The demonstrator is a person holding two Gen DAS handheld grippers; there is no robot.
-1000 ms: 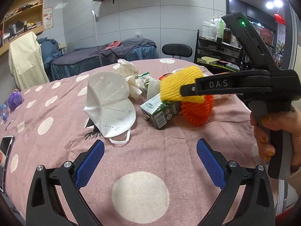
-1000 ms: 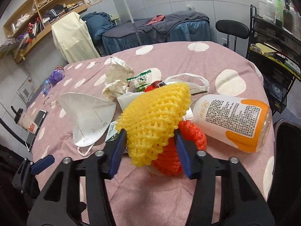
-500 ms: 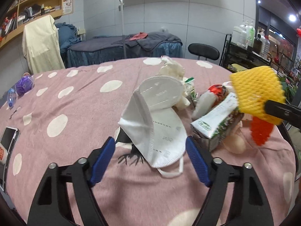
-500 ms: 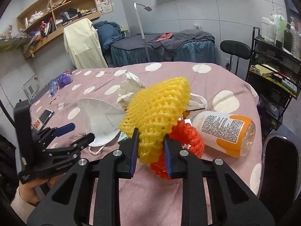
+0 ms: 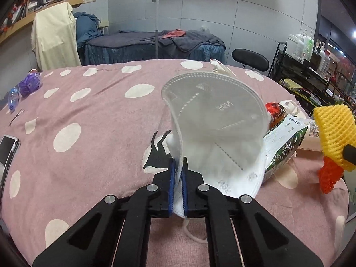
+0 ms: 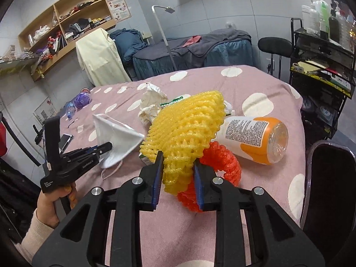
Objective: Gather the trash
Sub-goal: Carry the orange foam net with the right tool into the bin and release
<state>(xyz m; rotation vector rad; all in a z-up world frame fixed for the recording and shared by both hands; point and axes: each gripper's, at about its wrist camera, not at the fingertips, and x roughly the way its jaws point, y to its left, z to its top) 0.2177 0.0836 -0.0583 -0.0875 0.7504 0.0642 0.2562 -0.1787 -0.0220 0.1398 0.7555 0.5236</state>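
While my left gripper (image 5: 177, 185) pinches the lower edge of the one white N98 face mask (image 5: 219, 120), its blue pads having just closed flat on the fabric, the mask stands up from the pink polka-dot tablecloth (image 5: 93, 120) with one ear loop hanging below my fingers. My right gripper (image 6: 178, 178) squeezes the yellow foam fruit net (image 6: 189, 122) between its two blue pads, and the jaws have just eased open a touch, though the net is clamped between them; one orange-red foam net (image 6: 222, 155) hangs under it, touching it, but whether the pads catch that one too I cannot tell.

Just beside the mask lies one green-and-white carton (image 5: 282, 146), tilted against the heap. Behind it I count one red wrapper (image 5: 274, 109), one crumpled white paper wad (image 6: 151, 102), and one white bottle with an orange base (image 6: 255, 139) lying on its side, near the nets.

Well apart, at the cloth's far-left edge, lie one purple bottle (image 6: 82, 99), one clear plastic bottle (image 5: 13, 98) and one phone (image 5: 7, 149). The person's hand (image 6: 50, 202), in a cream sleeve, holds the left gripper's handle.
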